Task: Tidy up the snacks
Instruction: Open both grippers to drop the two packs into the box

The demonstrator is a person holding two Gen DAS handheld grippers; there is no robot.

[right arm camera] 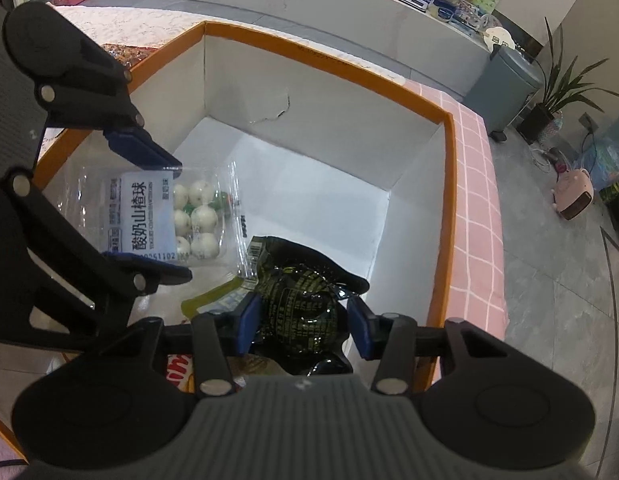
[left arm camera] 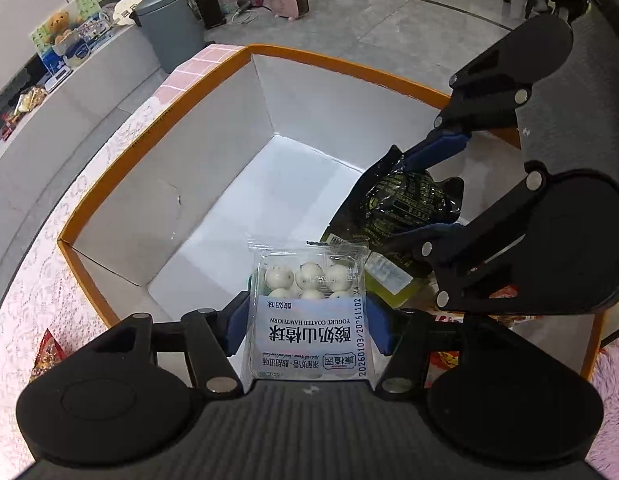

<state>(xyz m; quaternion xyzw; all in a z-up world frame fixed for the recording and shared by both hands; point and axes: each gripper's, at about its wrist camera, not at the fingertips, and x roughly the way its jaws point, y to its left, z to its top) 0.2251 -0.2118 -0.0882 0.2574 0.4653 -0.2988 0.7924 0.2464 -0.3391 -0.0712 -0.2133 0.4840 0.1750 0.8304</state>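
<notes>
Both grippers are reaching down into the orange-rimmed box [left arm camera: 157,148]. The left gripper [left arm camera: 307,326] is gripping a clear pack of yogurt-coated hawthorn balls [left arm camera: 309,320] above the box floor. Beside it, the right gripper [right arm camera: 305,326] is bracketing a dark green-printed packet [right arm camera: 305,308]; its right pad seems slightly clear of the packet, so whether it is gripping is unclear.

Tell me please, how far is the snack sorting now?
Done: a yellow-green packet already lies in the orange-rimmed box. In hand: the left claw has the yogurt hawthorn ball pack between its pads, and the right claw is around the black wrapped snack; both are low inside the box. Left: let both go, then bring the red packet lying outside on the tablecloth.
</notes>
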